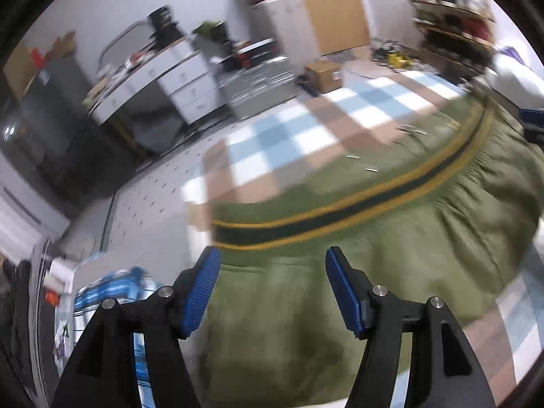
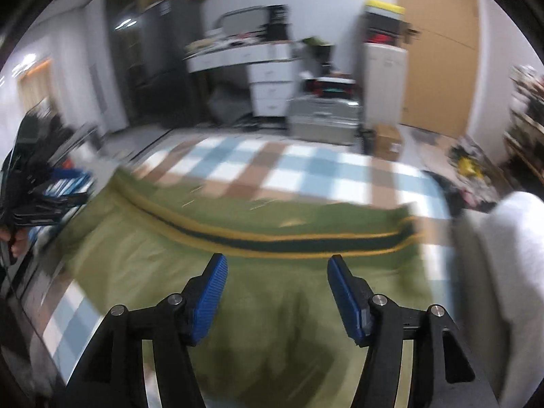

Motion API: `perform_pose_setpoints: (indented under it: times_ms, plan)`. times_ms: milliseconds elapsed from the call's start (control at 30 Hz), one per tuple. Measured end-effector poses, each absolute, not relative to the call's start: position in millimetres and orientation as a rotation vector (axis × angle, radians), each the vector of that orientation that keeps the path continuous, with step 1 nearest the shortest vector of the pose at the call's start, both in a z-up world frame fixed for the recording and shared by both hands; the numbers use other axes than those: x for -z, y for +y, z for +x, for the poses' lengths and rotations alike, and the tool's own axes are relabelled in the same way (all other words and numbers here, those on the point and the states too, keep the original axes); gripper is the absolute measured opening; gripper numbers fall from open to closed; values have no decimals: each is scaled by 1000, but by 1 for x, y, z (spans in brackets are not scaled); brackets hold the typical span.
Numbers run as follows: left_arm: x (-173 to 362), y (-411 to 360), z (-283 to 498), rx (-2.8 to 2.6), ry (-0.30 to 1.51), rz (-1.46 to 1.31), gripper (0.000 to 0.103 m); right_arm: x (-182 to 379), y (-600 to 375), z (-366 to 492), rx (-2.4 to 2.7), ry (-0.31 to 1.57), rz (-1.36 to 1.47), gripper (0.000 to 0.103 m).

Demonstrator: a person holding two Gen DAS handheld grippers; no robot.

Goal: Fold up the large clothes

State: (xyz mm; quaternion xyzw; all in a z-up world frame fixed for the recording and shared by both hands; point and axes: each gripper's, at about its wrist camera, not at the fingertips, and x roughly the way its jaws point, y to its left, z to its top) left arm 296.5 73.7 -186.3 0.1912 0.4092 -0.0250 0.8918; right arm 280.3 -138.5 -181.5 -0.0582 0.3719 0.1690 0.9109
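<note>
On the checked cloth [image 2: 306,170]: one green garment [image 2: 272,306], spread out, with a dark band edged in yellow [image 2: 289,243] running across it. Both views are motion-blurred.

Left gripper [image 1: 272,292]: released, blue pads [image 1: 200,295] wide apart, nothing between them; it hangs over the garment's near part, and contact cannot be told. In the right wrist view it shows at the far left edge.

Right gripper [image 2: 277,297]: released, pads [image 2: 346,299] spread, empty, above the garment just short of the band.

Beyond the cloth: white drawers [image 2: 268,85], a grey case [image 2: 323,119], a cardboard box [image 2: 387,142], a brown door [image 2: 438,51]. A white bundle [image 2: 510,272] lies at the right.
</note>
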Motion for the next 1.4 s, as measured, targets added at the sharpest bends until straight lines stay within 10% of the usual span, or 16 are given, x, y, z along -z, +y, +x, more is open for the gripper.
perform_pose_setpoints:
  times_ms: [167, 400, 767, 900, 1400]
  plan:
    - [249, 37, 304, 88, 958, 428, 62, 242, -87, 284, -297, 879, -236, 61]
    - [267, 74, 327, -2, 984, 206, 103, 270, -69, 293, -160, 916, -345, 62]
    - [279, 80, 309, -14, 831, 67, 103, 283, -30, 286, -284, 955, -239, 77]
    - [279, 82, 308, 6, 834, 33, 103, 262, -45, 290, -307, 974, -169, 64]
    - [278, 88, 293, 46, 836, -27, 102, 270, -165, 313, 105, 1030, -99, 70]
